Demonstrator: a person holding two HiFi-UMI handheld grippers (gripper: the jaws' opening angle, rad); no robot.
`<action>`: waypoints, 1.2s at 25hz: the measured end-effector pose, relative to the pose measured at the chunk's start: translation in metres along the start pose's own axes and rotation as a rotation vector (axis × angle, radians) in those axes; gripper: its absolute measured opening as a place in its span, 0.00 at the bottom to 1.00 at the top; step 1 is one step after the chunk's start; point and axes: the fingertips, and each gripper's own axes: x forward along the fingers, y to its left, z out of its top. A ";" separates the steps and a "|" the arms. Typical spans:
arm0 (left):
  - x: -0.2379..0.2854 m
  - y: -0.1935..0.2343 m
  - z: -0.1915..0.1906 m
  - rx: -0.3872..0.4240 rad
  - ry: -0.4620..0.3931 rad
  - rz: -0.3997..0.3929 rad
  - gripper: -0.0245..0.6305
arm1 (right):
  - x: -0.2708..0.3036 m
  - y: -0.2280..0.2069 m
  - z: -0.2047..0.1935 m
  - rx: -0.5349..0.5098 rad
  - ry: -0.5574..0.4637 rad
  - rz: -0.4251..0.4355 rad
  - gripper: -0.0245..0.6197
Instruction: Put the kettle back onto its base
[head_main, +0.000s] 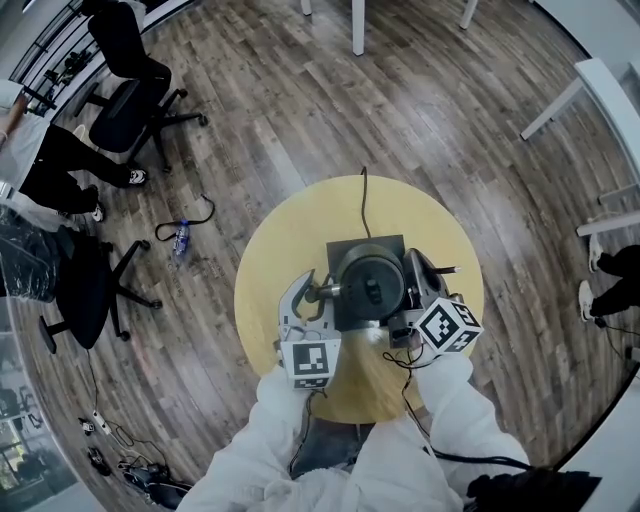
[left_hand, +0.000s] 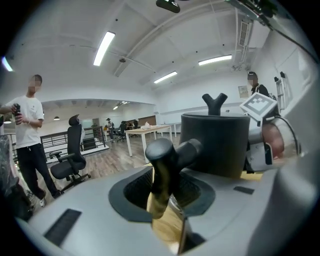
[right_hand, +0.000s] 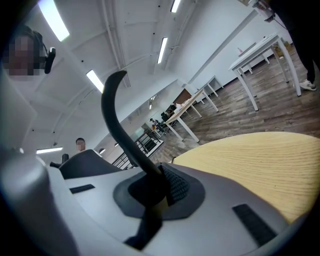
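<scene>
kettle, a dark cylinder with a y-shaped lid knob, stands upright on its square dark base at the middle of the round wooden table. its body appears level and centred on the plate, so the placing step looks done. from the base a cord runs towards the table's far edge. the thick, round-ended handle projects from the kettle's left side and the thin curved spout from its right. left gripper: jaws wide apart, with the handle standing between them and a visible gap at each pad, so it surrounds the handle without pressing on it. right gripper: jaws drawn narrow and closed on the lower part of the spout, the textured pad lying against it. judged state of the task: kettle seated, grip on the handle given up; what remains is for the right gripper to let go of the spout and for both grippers to draw back towards the table's near edge without nudging the kettle off the plate. whether the kettle has engaged fully with the base contact cannot be told from these views.
</scene>
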 end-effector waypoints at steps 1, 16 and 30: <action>-0.003 -0.002 -0.003 -0.001 0.011 -0.002 0.16 | -0.001 0.000 0.000 0.002 -0.001 -0.003 0.06; -0.024 0.004 -0.020 -0.189 0.065 0.027 0.20 | -0.013 -0.024 -0.014 0.089 0.039 -0.046 0.06; -0.085 -0.017 -0.011 -0.364 0.125 -0.031 0.04 | -0.112 -0.002 -0.033 -0.232 0.101 -0.132 0.17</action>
